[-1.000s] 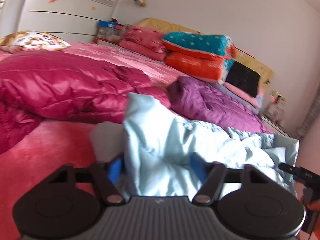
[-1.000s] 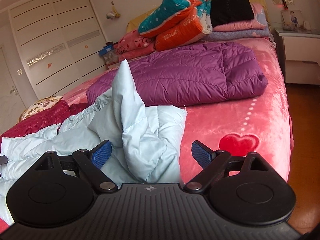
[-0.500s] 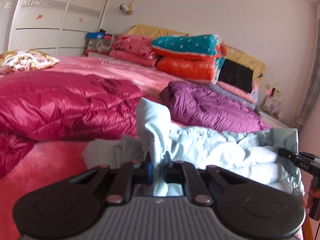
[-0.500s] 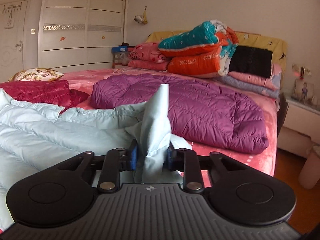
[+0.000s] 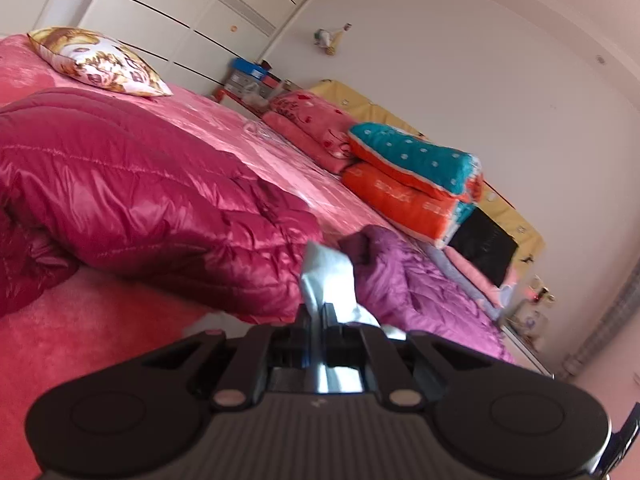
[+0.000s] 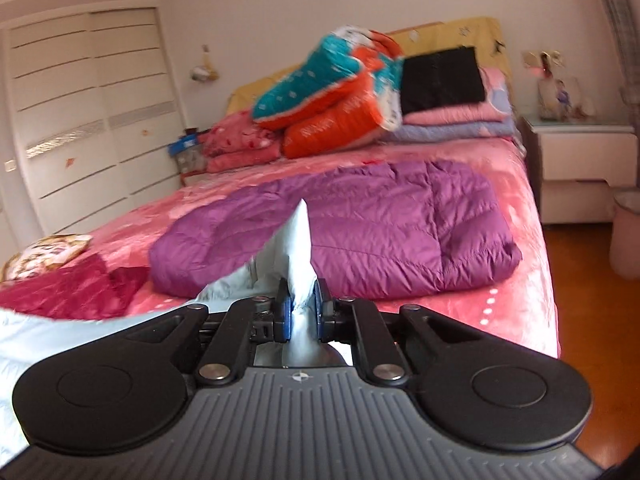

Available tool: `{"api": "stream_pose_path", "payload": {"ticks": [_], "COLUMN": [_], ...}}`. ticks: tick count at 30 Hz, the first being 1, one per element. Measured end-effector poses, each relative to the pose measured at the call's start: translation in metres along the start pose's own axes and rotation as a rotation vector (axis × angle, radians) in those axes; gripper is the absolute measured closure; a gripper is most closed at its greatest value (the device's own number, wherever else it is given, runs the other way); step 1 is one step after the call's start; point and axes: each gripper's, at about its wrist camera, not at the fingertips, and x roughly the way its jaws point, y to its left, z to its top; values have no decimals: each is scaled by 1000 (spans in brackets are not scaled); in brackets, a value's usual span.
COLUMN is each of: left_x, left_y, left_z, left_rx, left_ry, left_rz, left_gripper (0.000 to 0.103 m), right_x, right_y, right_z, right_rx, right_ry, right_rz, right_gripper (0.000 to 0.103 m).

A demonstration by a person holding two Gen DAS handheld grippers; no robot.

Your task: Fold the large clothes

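The left gripper (image 5: 318, 320) is closed tight on a fold of the pale blue coat (image 5: 328, 276), whose cloth stands up in a crumpled peak between the pads and runs back under the gripper body. The right gripper (image 6: 301, 312) is likewise clamped on another part of the coat (image 6: 298, 248): a thin tongue of pale cloth rises to a point above the blue pads (image 6: 283, 316), and more of the coat spreads away to the lower left of that view, lying over the pink bed (image 6: 516, 304). Both sets of jaws are nearly fully together, with only the pinched fabric between them. Beyond the left gripper a shiny red coat (image 5: 132, 208) lies bunched on the bed, and a purple coat (image 5: 420, 292) lies past it; in the right view the purple coat (image 6: 360, 232) lies flat across the bed just behind the raised cloth. At the head of the bed a teal and orange quilt (image 6: 340, 96) sits folded on other bedding, with a black item (image 6: 440, 78) beside it, perhaps a folded garment, though blur makes that uncertain. A patterned pillow (image 5: 96, 60) rests at the far side of the bed near the white wardrobe (image 6: 84, 120). A nightstand (image 6: 580, 160) stands to the bed's right.
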Motion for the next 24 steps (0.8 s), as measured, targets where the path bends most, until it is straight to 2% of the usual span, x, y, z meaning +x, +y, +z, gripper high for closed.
{"api": "stream_pose_path", "payload": {"ticks": [4,9,12,14,15,16,17,18,20,22,24], "left_x": [16,39,40,38,35,31,25,21,11,6,7], "left_y": [3,4,3,1,0,-2,-5,-10,-19,-29,-44], "left_z": [1,-5,-6,-5,-3,-1,2,4,9,12,10], "left_rx": [-3,13,37,45,44,48,60,78,105,123,170], "left_ry": [-5,28,28,20,7,-11,-34,-60,-99,-103,-67], "left_rz": [40,146,190,214,225,231,232,225,171,60,-52], "left_gripper": [101,101,100,99,99,99,99,99,99,94,86], "right_x": [21,45,57,62,63,63,63,60,54,43,29], "right_y": [1,1,3,2,1,0,-1,-1,-5,0,10], "right_z": [-7,-16,-24,-29,-30,-30,-29,-28,-21,-14,-6], "right_rx": [-20,-36,-61,-68,-65,-61,-58,-55,-59,-88,-136], "right_ry": [21,58,104,119,123,122,116,106,82,54,12], "right_rz": [-28,-41,-49,-57,-59,-67,-73,-78,-78,-74,-46], "right_gripper": [92,91,86,73,71,61,46,40,38,38,36]}}
